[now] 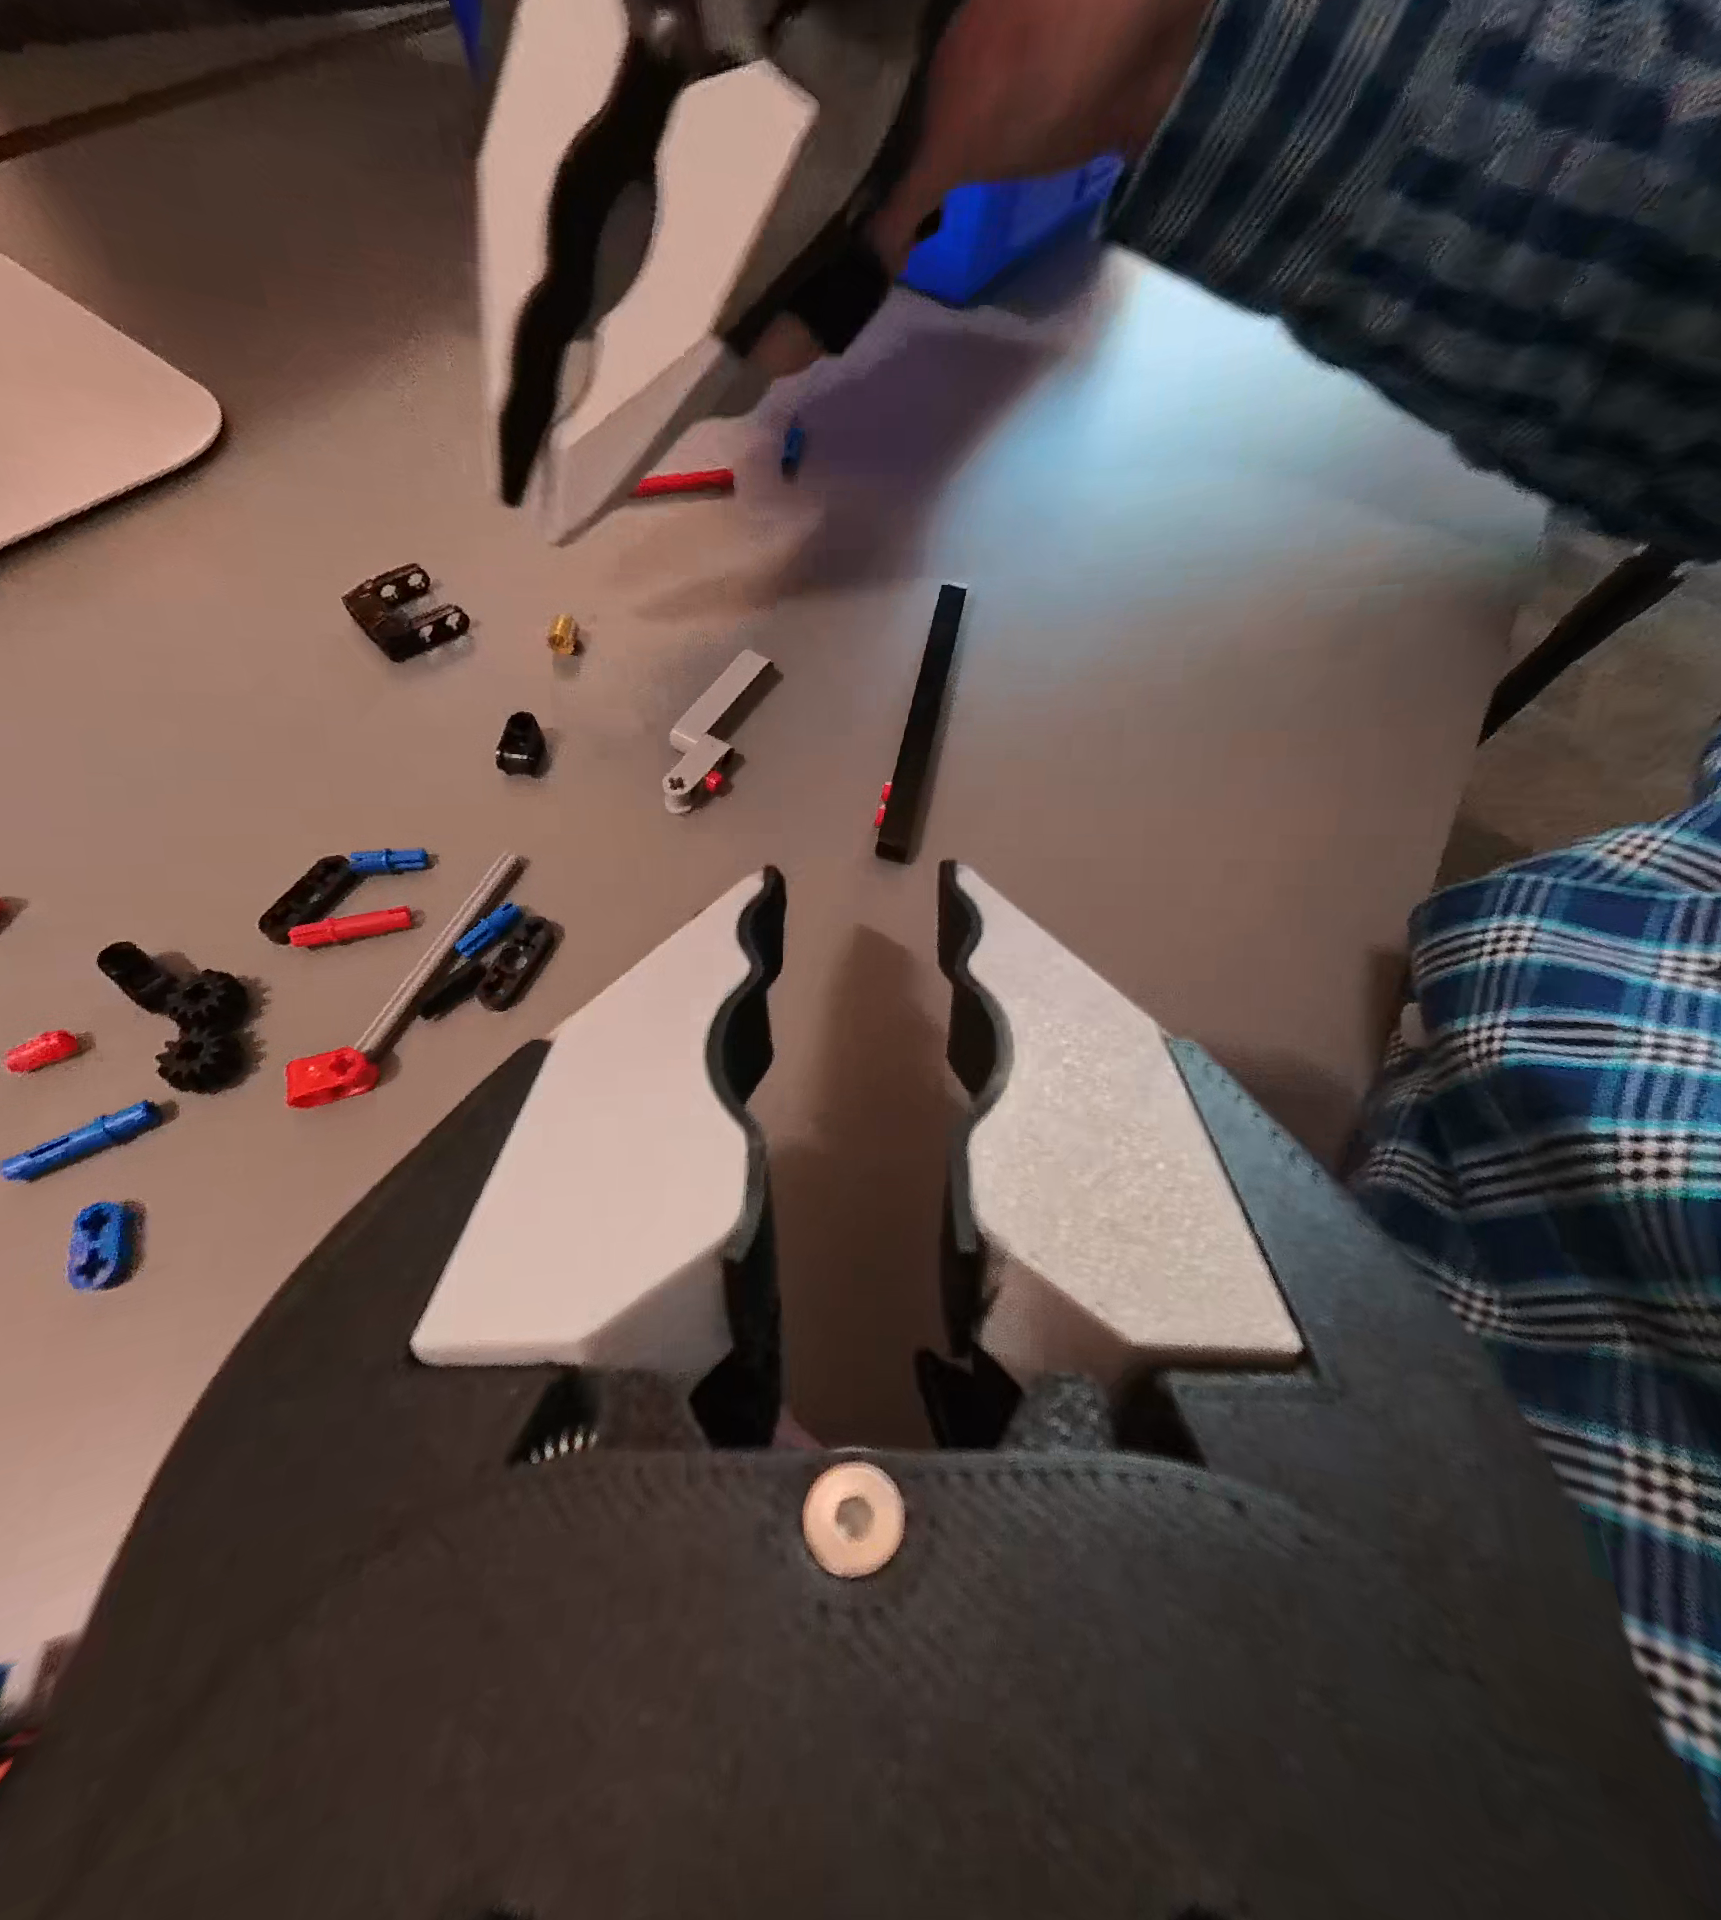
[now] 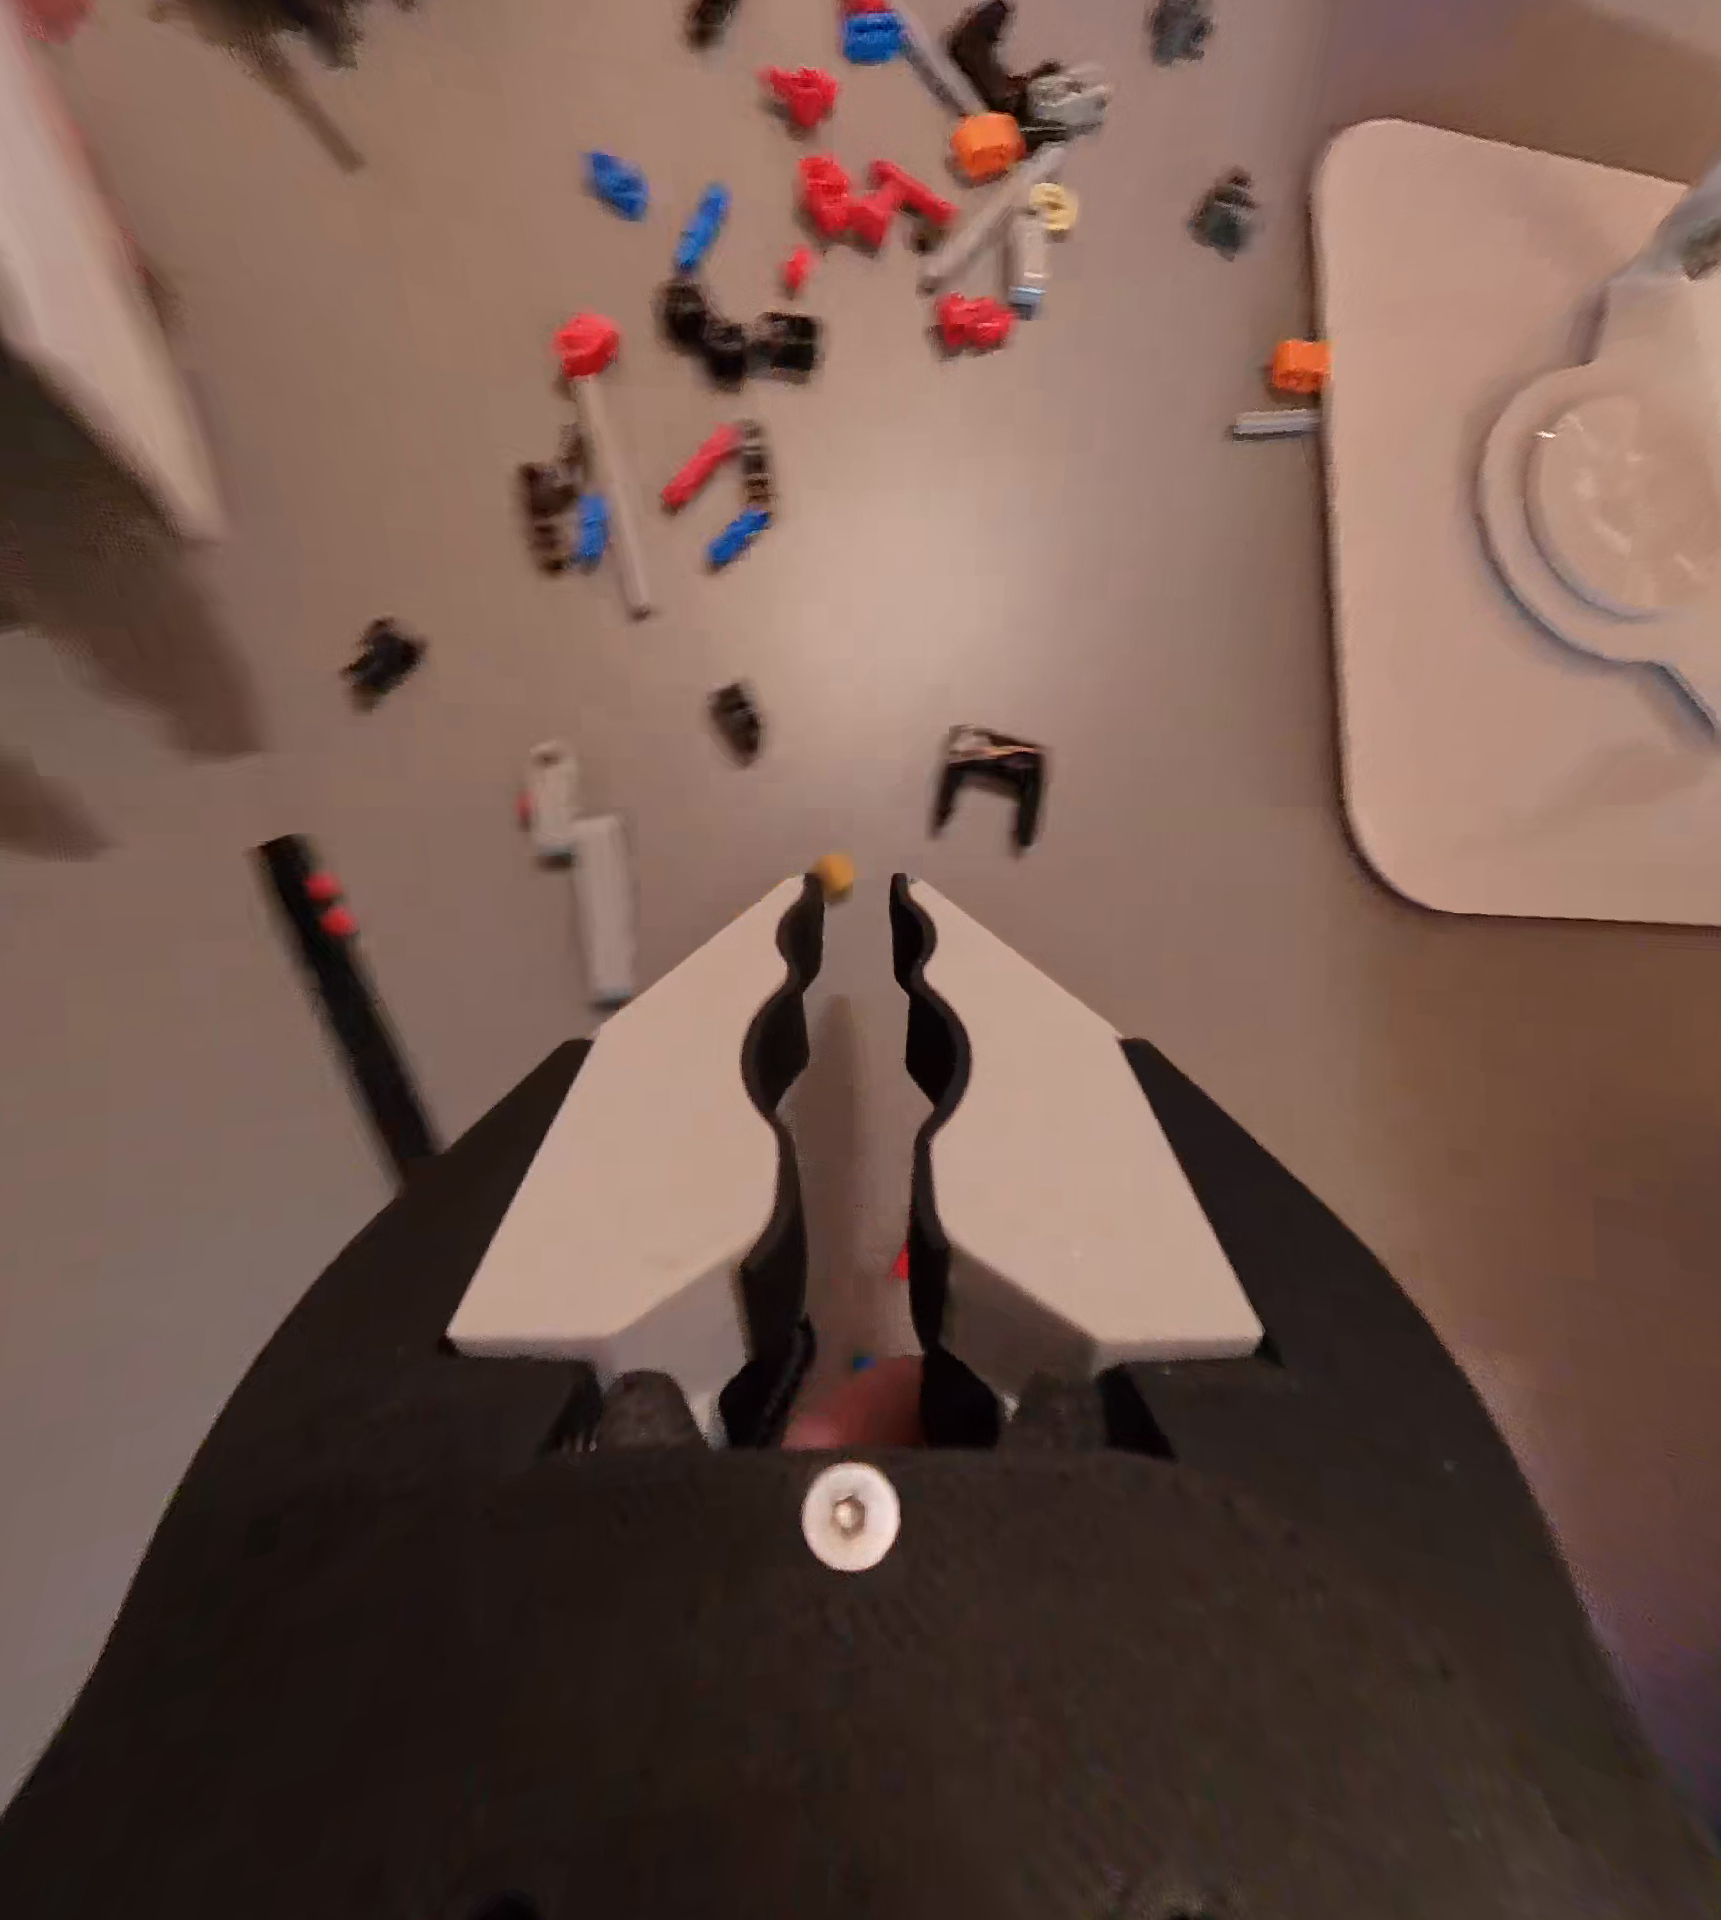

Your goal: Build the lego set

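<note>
Loose Lego Technic pieces lie on a grey table [image 1: 1095, 727]. My left gripper [image 1: 861, 883] is open and empty, just short of a long black beam [image 1: 923, 727] with red pins at its near end. A grey assembly [image 1: 716, 727], a small yellow bush [image 1: 564, 634] and a black U-shaped piece [image 1: 406, 611] lie beyond. My right gripper [image 2: 856, 883] is slightly open and empty, its tips just short of the yellow bush [image 2: 832, 873]. It also shows in the left wrist view [image 1: 539, 509], blurred, above the table. The black beam [image 2: 347, 997] and grey assembly [image 2: 586, 873] lie to its left.
A scatter of red, blue and black pieces [image 1: 212, 997] lies at the left and shows again in the right wrist view [image 2: 731, 312]. A red axle [image 1: 684, 482] and a blue pin [image 1: 791, 449] lie farther off. A white stand base [image 2: 1510, 520] sits at the right. A person's plaid shirt [image 1: 1614, 1247] is close by. My hands' fingertips stand some 12 cm from each other. To the black U-shaped piece [image 1: 406, 611]: right tips about 5 cm, left tips about 15 cm. It turns up in the right wrist view [image 2: 980, 771] as well.
</note>
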Demonstrator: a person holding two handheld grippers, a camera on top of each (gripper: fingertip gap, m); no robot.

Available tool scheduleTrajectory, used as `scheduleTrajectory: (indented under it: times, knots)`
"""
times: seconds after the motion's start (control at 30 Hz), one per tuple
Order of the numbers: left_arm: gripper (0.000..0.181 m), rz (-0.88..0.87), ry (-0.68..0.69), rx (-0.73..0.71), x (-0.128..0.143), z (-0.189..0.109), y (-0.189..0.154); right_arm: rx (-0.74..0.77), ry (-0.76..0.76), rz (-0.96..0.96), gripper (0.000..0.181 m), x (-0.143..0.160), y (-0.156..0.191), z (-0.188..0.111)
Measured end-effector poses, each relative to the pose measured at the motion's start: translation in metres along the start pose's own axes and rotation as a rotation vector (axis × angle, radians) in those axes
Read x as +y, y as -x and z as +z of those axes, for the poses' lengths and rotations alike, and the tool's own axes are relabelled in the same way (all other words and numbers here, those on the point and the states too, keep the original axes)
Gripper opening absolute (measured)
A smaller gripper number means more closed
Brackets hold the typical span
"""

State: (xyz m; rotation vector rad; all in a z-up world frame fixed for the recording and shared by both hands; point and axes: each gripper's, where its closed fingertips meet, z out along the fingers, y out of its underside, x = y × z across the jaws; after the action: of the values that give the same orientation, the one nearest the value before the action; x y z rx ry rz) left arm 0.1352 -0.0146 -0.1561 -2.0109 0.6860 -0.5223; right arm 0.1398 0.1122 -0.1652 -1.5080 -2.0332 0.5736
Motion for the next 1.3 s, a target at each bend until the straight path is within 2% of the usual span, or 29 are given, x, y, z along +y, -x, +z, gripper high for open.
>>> scheduleTrajectory:
  times: [0.13, 0.23, 0.3, 0.33, 0.4, 0.57, 0.7, 0.8, 0.9, 0.97, 1.03, 1.2, 1.3]
  knots:
    - [0.028, 0.024, 0.027, -0.001, 0.003, 0.003, -0.001, -0.147, 0.002, -0.088, 0.014, 0.012, 0.062, -0.022]
    - [0.028, 0.034, 0.036, -0.001, 0.004, 0.004, -0.002, -0.176, 0.024, -0.101, 0.020, 0.025, 0.091, -0.024]
    - [0.027, 0.037, 0.038, -0.003, 0.004, 0.004, -0.002, -0.143, 0.070, -0.102, 0.020, 0.037, 0.093, -0.020]
    - [0.027, 0.039, 0.039, -0.004, 0.004, 0.005, -0.002, -0.131, 0.083, -0.104, 0.013, 0.041, 0.093, -0.017]
    - [0.028, 0.045, 0.043, -0.008, 0.004, 0.006, -0.002, -0.125, 0.052, -0.104, 0.005, 0.038, 0.096, -0.014]
    - [0.028, 0.040, 0.042, -0.028, 0.002, 0.009, 0.000, -0.020, -0.040, -0.210, 0.005, 0.020, 0.094, -0.016]
    - [0.030, -0.099, 0.000, -0.001, -0.005, 0.010, 0.005, 0.183, -0.127, -0.398, 0.005, -0.003, 0.088, -0.027]
    - [0.031, -0.256, -0.064, 0.101, -0.015, 0.009, 0.000, 0.254, -0.160, -0.500, 0.005, -0.013, 0.094, -0.032]
    - [0.014, -0.333, -0.092, 0.182, -0.020, 0.008, -0.006, 0.298, -0.195, -0.550, 0.005, -0.021, 0.099, -0.035]
    - [0.009, -0.334, -0.102, 0.202, -0.022, 0.008, -0.009, 0.331, -0.182, -0.586, 0.005, -0.021, 0.098, -0.035]
    - [0.007, -0.309, -0.091, 0.197, -0.021, 0.009, -0.011, 0.315, -0.177, -0.554, 0.006, -0.019, 0.097, -0.032]
    - [0.005, -0.131, -0.027, 0.062, -0.012, 0.013, -0.005, 0.167, -0.172, -0.372, 0.026, -0.009, 0.092, -0.030]
    - [0.005, 0.008, 0.012, 0.043, -0.007, 0.016, -0.011, 0.106, -0.130, -0.369, 0.022, -0.003, 0.094, -0.023]
